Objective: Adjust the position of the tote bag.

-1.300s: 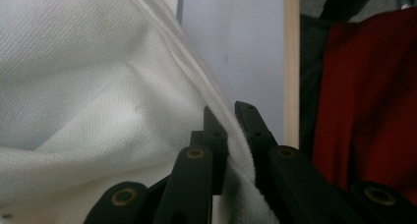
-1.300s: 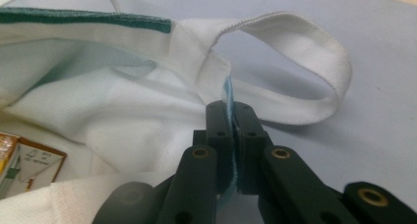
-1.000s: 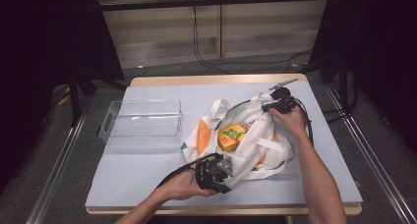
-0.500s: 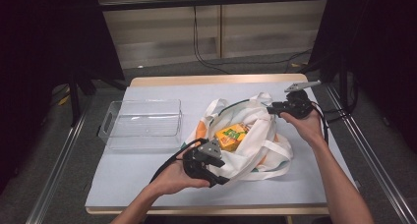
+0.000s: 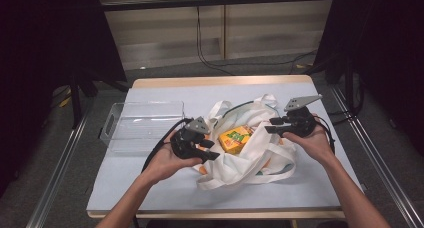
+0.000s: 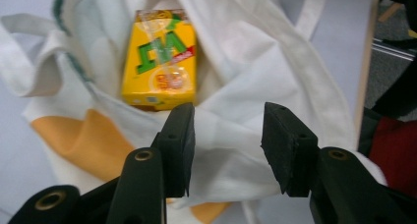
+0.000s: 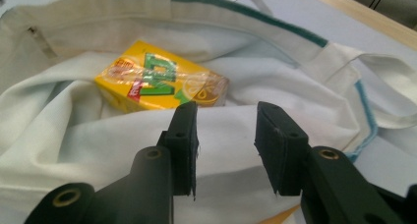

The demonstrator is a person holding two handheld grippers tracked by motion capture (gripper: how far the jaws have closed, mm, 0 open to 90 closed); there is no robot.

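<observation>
Currently, scene: a person at a pale blue-grey covered table (image 5: pixel 150 183) holds a black two-jaw gripper in each hand over a white cloth tote bag with green trim and orange patches (image 5: pixel 252 155).
Carton: a yellow rectangular drink carton (image 5: pixel 235 139) lies on its side inside the open mouth of the bag, between the two grippers.
Writing: large green block letters with a red band and a lemon picture on the carton (image 6: pixel 161 57); the letters are seen upside down and cannot be read for certain.
Left gripper (image 5: pixel 205 150): jaws apart with nothing between the pads, above the bag's near-left edge; they have just narrowed a little.
Right gripper (image 5: pixel 272 125): jaws apart and gripping nothing, at the bag's right side, carton (image 7: pixel 162 81) just beyond its tips.
Change: a second ago both grippers were clamped on the bag's cloth, the left one lower at the front edge; both have since let go and lifted, and the bag's mouth lies wider.
Other: a clear plastic rectangular bin (image 5: pixel 142 125) stands left of the bag, apart from it.
</observation>
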